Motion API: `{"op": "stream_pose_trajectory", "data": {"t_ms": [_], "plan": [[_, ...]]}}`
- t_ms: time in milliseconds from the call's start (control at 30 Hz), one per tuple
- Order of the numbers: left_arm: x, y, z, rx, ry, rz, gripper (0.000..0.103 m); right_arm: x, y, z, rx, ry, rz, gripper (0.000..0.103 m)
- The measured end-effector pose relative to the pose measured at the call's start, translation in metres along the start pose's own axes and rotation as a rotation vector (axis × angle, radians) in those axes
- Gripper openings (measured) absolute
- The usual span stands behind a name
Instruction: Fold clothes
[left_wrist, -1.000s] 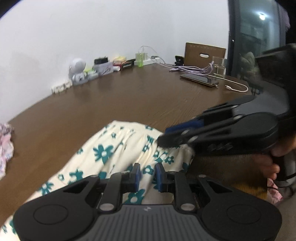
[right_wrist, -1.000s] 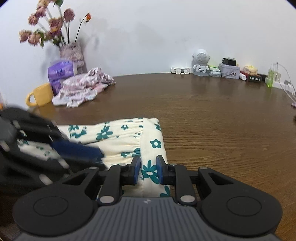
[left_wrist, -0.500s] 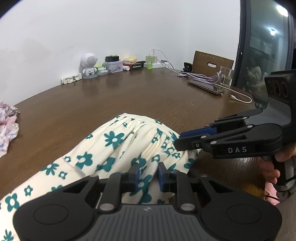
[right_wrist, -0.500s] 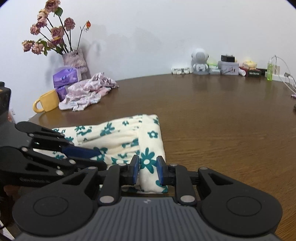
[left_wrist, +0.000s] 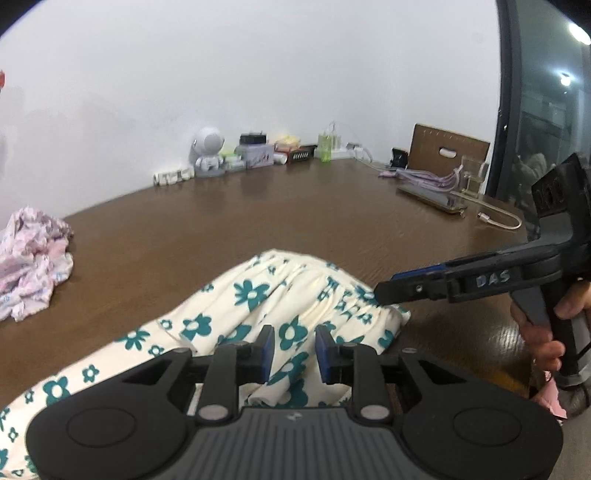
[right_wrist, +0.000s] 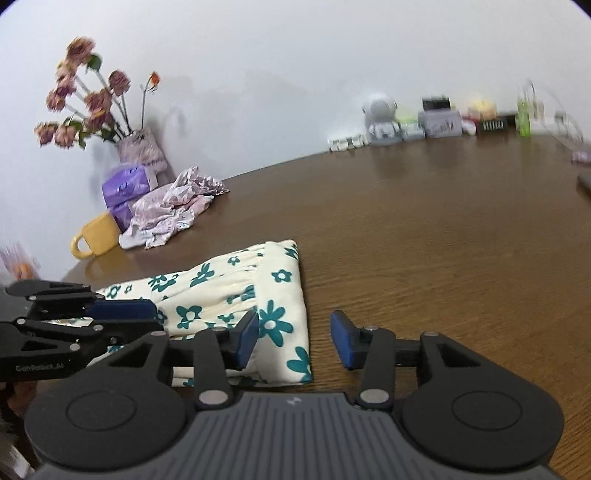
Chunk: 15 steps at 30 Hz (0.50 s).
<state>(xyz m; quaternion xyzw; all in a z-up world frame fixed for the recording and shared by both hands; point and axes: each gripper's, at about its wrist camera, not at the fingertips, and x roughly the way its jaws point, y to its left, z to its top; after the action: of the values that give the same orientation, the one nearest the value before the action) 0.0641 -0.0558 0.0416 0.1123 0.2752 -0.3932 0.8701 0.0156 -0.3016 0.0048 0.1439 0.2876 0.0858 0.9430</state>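
Floral garment (right_wrist: 236, 295), cream with teal flowers, lies on the brown table (right_wrist: 424, 240) as a narrow folded strip, gathered waistband end toward the right, rest trailing left out of frame. Landmark is that waistband end: right gripper (right_wrist: 293, 338) sits just at its near corner, jaws wide apart, one blue pad over the cloth and the other over bare wood, nothing held. Left gripper (left_wrist: 291, 349) hovers just left of the waistband over the strip's middle, jaws apart with a moderate gap and floral cloth showing between them, no clamp visible. Left view shows the right gripper's fingers from the side, their tips above the waistband's right edge; whether they touch the cloth cannot be told. Scene fits either a release after laying a fold down or a fresh reach for the next fold, so no single move is certain. Judgement for doing either well: keep both grippers level and close to the table so the layers do not drag or spring open; if gripping, take all layers of the waistband corner together, not only the top one, and match with the left at the same edge line; if releasing, lift straight up and clear. Crumpled pink garment (right_wrist: 173, 206), yellow mug (right_wrist: 96, 240) and flower vase (right_wrist: 142, 149) sit well beyond the waistband to the far left, out of the way.
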Motion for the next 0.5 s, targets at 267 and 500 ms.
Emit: {"op": "stream_pose_trajectory", "data": {"t_ms": [267,500], "plan": [[0.009,0.008,-0.007,-0.044,0.035,-0.002,0.025,0.019,-0.019,0.006,0.096,0.036,0.097,0.044],[0.012,0.013,-0.011,-0.070,0.046,-0.012,0.025,0.043,-0.034,0.017,0.178,0.071,0.195,0.043]]}}
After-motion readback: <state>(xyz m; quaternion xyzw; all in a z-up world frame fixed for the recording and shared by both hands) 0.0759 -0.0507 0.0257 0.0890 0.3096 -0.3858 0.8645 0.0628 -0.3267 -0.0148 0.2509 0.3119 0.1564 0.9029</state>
